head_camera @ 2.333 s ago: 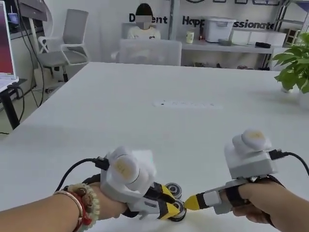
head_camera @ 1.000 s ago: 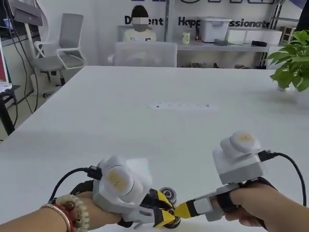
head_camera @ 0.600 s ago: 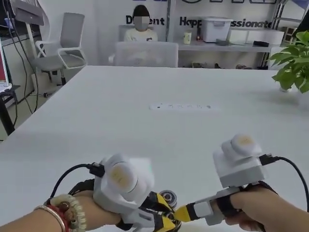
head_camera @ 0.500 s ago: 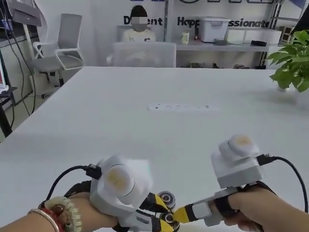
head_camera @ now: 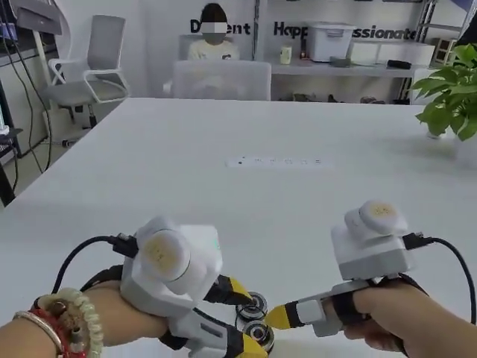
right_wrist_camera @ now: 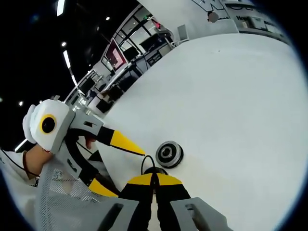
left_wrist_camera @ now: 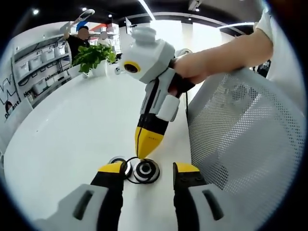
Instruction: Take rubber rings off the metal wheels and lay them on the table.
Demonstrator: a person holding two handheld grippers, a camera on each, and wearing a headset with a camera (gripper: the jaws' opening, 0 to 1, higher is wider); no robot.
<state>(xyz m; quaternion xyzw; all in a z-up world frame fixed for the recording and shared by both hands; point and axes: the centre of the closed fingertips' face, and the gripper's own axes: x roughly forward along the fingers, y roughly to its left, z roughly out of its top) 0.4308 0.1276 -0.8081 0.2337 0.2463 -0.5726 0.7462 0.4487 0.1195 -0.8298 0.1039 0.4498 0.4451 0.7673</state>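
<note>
Right gripper view: shut right claw (right_wrist_camera: 154,176) pinches rubber ring (right_wrist_camera: 144,160), hiding its wheel (left_wrist_camera: 146,172); left claw (left_wrist_camera: 149,168) open.

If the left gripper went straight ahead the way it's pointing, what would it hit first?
Most likely the metal wheel just ahead of the open left gripper; the right gripper, seemingly pinching its rubber ring, is close behind, depth unclear.

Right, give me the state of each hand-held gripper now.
Left hand-held gripper: open, jaws either side of a metal wheel, not gripping it.
Right hand-held gripper: shut on a thin rubber ring.
</note>
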